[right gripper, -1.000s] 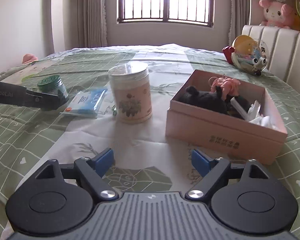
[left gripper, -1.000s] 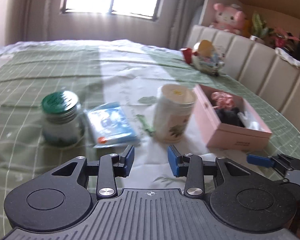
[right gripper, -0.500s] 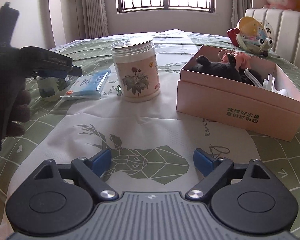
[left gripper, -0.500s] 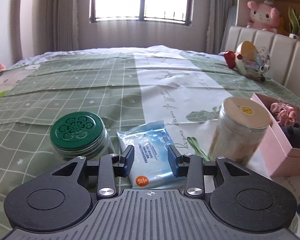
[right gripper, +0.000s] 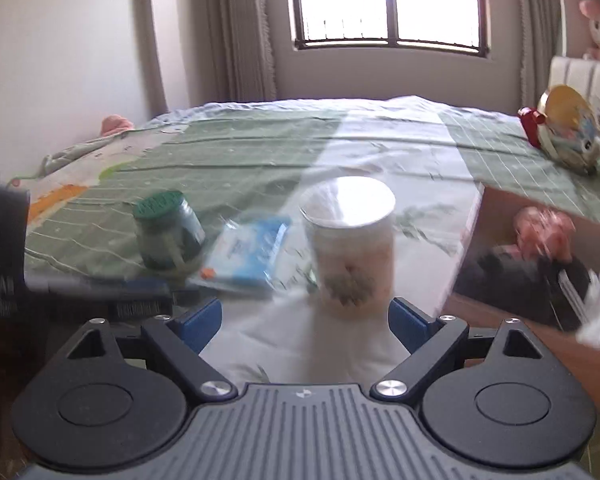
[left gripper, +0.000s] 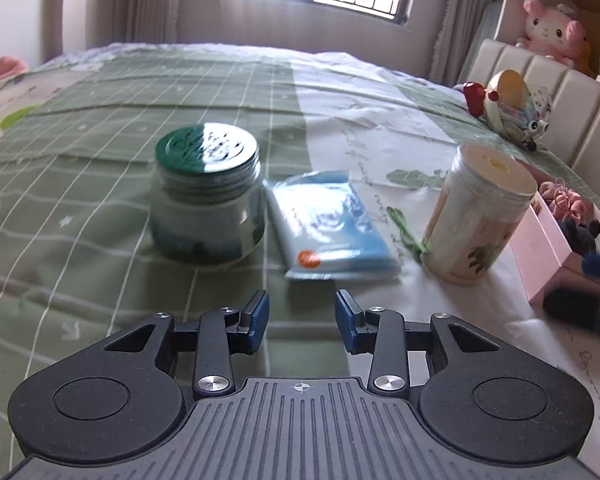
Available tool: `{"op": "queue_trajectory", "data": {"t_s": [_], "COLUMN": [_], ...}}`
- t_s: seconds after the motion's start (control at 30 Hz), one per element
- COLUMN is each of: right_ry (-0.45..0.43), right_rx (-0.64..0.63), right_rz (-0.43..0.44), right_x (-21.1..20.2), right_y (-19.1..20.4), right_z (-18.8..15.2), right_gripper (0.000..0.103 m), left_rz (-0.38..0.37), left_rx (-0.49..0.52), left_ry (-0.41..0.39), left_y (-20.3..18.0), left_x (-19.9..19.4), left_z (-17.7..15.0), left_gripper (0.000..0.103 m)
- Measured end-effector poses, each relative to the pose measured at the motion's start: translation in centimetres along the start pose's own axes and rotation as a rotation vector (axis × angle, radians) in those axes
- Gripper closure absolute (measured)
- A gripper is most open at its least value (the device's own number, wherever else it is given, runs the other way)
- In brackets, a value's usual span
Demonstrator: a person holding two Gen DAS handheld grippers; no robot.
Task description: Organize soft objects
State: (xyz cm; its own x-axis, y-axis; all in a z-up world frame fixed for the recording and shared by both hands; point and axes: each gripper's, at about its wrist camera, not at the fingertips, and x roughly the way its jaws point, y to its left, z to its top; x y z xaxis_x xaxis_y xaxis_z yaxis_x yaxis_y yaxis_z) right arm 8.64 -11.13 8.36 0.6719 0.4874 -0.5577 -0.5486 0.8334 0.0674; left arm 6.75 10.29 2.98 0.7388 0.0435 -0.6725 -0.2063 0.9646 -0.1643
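Observation:
A blue wet-wipe pack [left gripper: 332,228] lies flat on the bed between a glass jar with a green lid [left gripper: 207,196] and a white-lidded floral canister [left gripper: 476,216]. My left gripper [left gripper: 302,318] is open and empty, just short of the pack's near end. A pink cardboard box [left gripper: 540,236] holding pink and black soft items stands at the right. In the right wrist view my right gripper [right gripper: 305,320] is wide open and empty, facing the canister [right gripper: 350,248], with the pack [right gripper: 246,256], the jar [right gripper: 168,232] and the box [right gripper: 480,240] around it.
The bed has a green grid cover [left gripper: 80,200] with a white printed middle strip. A round toy [left gripper: 508,108] and a pink plush [left gripper: 552,32] sit by the padded headboard at the right. The left gripper shows at the left edge [right gripper: 4,248] of the right wrist view.
My left gripper has pulled back from the wipe pack, which now lies ahead of the fingertips. My right gripper has risen and swung left toward the canister; both views are motion-blurred.

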Motion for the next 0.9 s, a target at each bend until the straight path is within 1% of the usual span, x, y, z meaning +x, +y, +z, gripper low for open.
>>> {"op": "queue_trajectory", "data": {"t_s": [0.07, 0.1, 0.13, 0.2, 0.27, 0.33, 0.43, 0.5, 0.53, 0.6, 0.67, 0.73, 0.8, 0.83, 0.9], "right_ry": [0.007, 0.031, 0.066, 0.179, 0.271, 0.337, 0.412, 0.449, 0.477, 0.497, 0.515, 0.544, 0.558, 0.535, 0.455], "right_rx": [-0.053, -0.083, -0.108, -0.145, -0.138, -0.144, -0.153, -0.161, -0.149, -0.13, -0.127, -0.119, -0.138, -0.157, -0.181], "right_rz": [0.012, 0.018, 0.018, -0.007, -0.071, -0.145, -0.224, -0.266, -0.271, -0.268, -0.251, -0.197, -0.137, -0.108, -0.067], "right_x": [1.6, 2.8, 4.4, 8.7, 13.4, 18.3, 24.4, 26.7, 27.4, 27.4, 26.3, 24.3, 22.1, 20.4, 17.0], "right_y": [2.2, 3.3, 4.3, 6.1, 7.0, 7.6, 7.8, 7.6, 7.1, 6.7, 6.6, 6.6, 6.9, 7.3, 7.6], "right_z": [3.8, 5.8, 7.5, 10.6, 12.8, 13.7, 13.0, 12.2, 11.8, 11.1, 10.5, 9.7, 8.8, 8.6, 8.7], "right_gripper": [0.014, 0.023, 0.048, 0.075, 0.076, 0.078, 0.08, 0.08, 0.08, 0.08, 0.08, 0.08, 0.08, 0.08, 0.08], "left_rz": [-0.029, -0.04, -0.042, -0.044, -0.054, -0.071, -0.084, -0.096, -0.1, -0.111, -0.123, -0.134, -0.15, -0.154, -0.157], "left_rx": [-0.016, -0.014, -0.009, 0.002, -0.001, -0.019, -0.035, -0.038, -0.04, -0.051, -0.058, -0.057, -0.053, -0.051, -0.047], "left_ry": [0.024, 0.029, 0.031, 0.033, 0.038, 0.038, 0.038, 0.034, 0.031, 0.027, 0.027, 0.026, 0.026, 0.026, 0.021], "left_y": [1.1, 1.5, 1.9, 2.7, 3.6, 4.5, 5.4, 6.0, 6.3, 6.8, 6.9, 6.7, 6.4, 6.3, 5.8], "left_x": [-0.4, -0.7, -1.0, -1.4, -1.7, -1.8, -1.9, -2.1, -2.3, -2.4, -2.3, -2.4, -2.4, -2.5, -2.5], "left_z": [-0.5, -0.7, -0.7, -0.7, -0.7, -0.6, -0.5, -0.4, -0.5, -0.5, -0.5, -0.6, -0.7, -0.8, -0.9], "left_gripper": [0.063, 0.063, 0.063, 0.063, 0.063, 0.064, 0.065, 0.065, 0.066, 0.066, 0.066, 0.066, 0.065, 0.065, 0.065]}}
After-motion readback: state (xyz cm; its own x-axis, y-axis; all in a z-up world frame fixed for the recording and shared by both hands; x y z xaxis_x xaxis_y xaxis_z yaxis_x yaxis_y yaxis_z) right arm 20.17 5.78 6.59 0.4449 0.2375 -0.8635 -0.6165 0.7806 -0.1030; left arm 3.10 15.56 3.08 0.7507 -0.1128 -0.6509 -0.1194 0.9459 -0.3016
